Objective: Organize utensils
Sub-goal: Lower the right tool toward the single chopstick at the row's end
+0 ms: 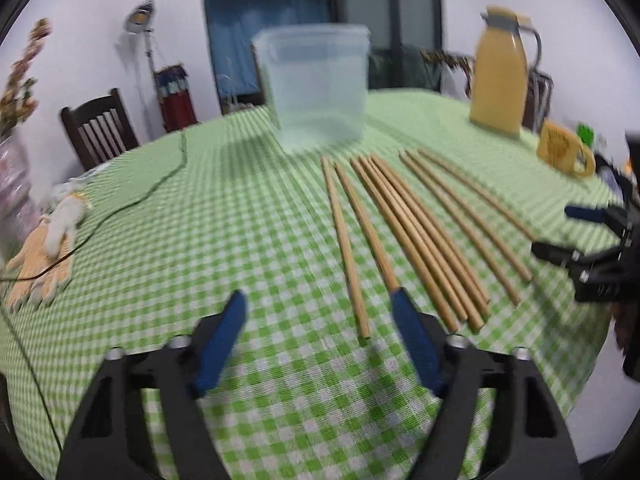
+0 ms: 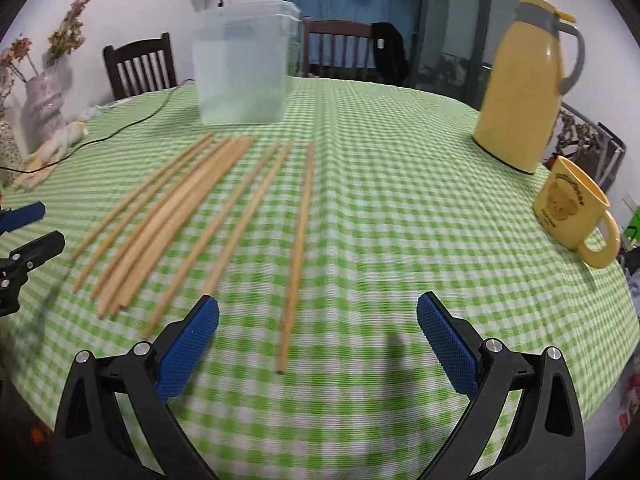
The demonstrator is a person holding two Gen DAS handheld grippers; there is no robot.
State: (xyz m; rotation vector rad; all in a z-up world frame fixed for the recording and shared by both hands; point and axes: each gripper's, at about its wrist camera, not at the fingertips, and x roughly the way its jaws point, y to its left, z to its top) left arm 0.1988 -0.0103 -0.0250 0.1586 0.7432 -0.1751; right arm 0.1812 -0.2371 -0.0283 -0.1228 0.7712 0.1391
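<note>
Several wooden chopsticks (image 1: 404, 232) lie side by side on the green checked tablecloth (image 1: 240, 220), pointing toward a clear plastic container (image 1: 316, 84) at the far side. They also show in the right wrist view (image 2: 192, 216), with the container (image 2: 244, 64) behind them. My left gripper (image 1: 318, 304) is open and empty, hovering over the near ends of the leftmost chopsticks. My right gripper (image 2: 318, 312) is open and empty above the near end of the rightmost chopstick (image 2: 298, 248). Each gripper shows at the edge of the other's view.
A yellow thermos jug (image 2: 524, 84) and a yellow mug (image 2: 572, 212) stand at the right of the round table. Yellow-white gloves (image 1: 44, 252) and a black cable (image 1: 132, 200) lie at the left. Chairs (image 2: 140, 64) and a vase of flowers (image 2: 44, 96) stand around the table.
</note>
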